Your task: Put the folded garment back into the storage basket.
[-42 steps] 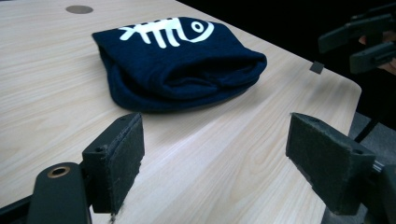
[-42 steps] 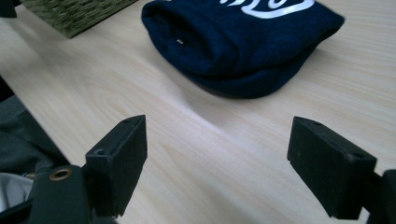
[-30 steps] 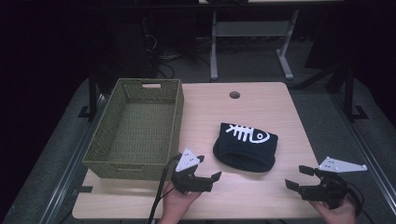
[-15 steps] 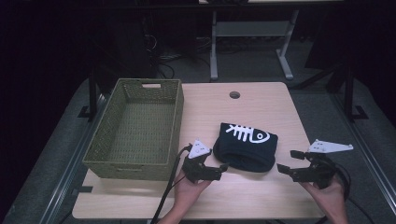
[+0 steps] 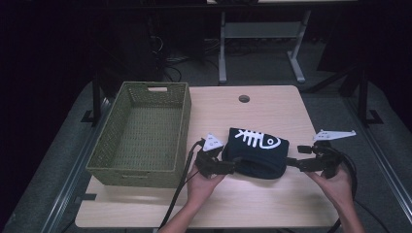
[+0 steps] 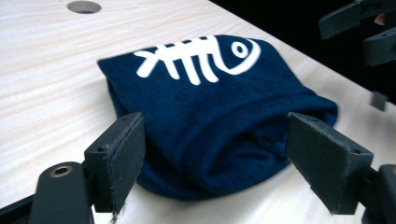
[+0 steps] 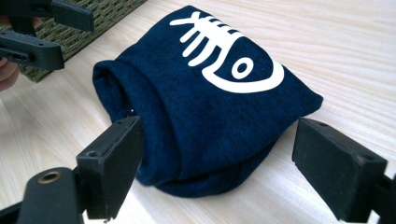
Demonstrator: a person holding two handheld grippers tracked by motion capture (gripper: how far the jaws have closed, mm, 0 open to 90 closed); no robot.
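Dark blue hat [image 5: 256, 152] with a white fish-bone print, lying flat near the front edge of the desk [image 5: 272, 102], right of the green basket [image 5: 141, 132]. Left gripper [image 5: 228, 166] at its left end, jaws wide, nothing held. Right gripper [image 5: 295, 162] at its right end, jaws wide, likewise empty.

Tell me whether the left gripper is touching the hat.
Cannot tell. In the left gripper view the left gripper stands open around the hat, jaws at its edges.
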